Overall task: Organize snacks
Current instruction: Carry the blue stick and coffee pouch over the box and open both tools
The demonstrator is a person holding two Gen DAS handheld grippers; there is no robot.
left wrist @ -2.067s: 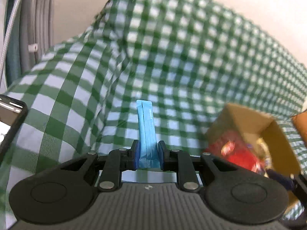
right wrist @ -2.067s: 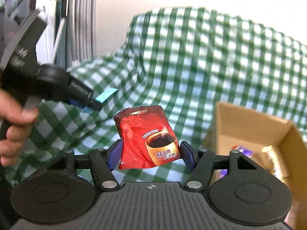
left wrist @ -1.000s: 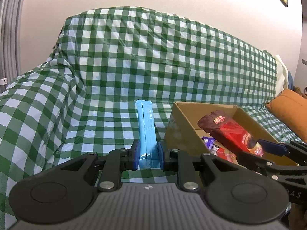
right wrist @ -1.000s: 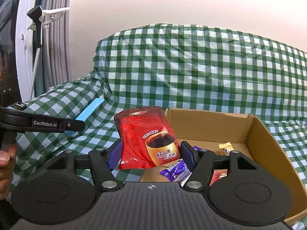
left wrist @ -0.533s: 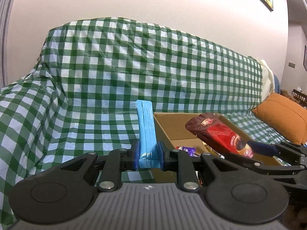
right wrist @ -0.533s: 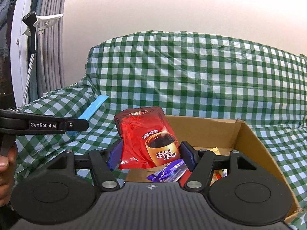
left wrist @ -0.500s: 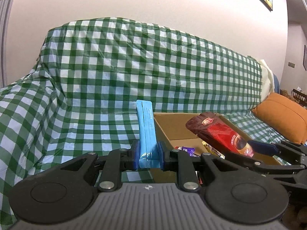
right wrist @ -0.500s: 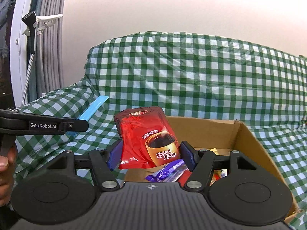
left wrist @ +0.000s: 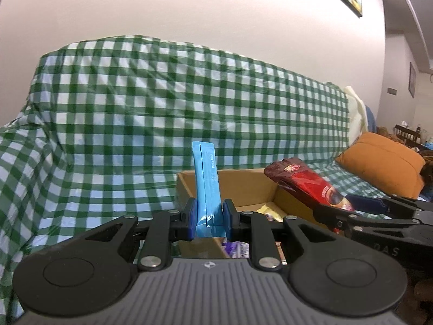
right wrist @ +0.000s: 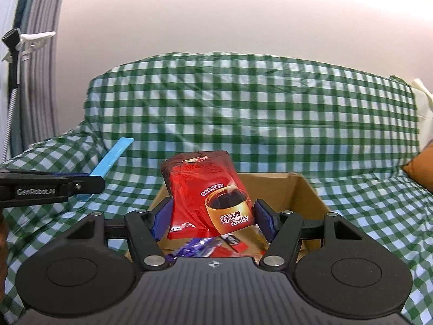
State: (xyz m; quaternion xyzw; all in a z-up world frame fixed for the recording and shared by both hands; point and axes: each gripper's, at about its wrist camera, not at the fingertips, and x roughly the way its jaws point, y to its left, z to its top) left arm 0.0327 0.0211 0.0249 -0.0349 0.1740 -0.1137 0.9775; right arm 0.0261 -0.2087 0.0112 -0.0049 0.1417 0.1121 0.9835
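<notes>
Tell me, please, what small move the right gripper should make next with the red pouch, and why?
Probably ease it slightly forward and down over the cardboard box, then let go. The right gripper is shut on the red coffee pouch, which already hangs above the open box where other wrapped snacks lie. The left gripper, shut on the blue packet, is beside the box.

R gripper clamps red coffee pouch over cardboard box — blue stick pack at left.
</notes>
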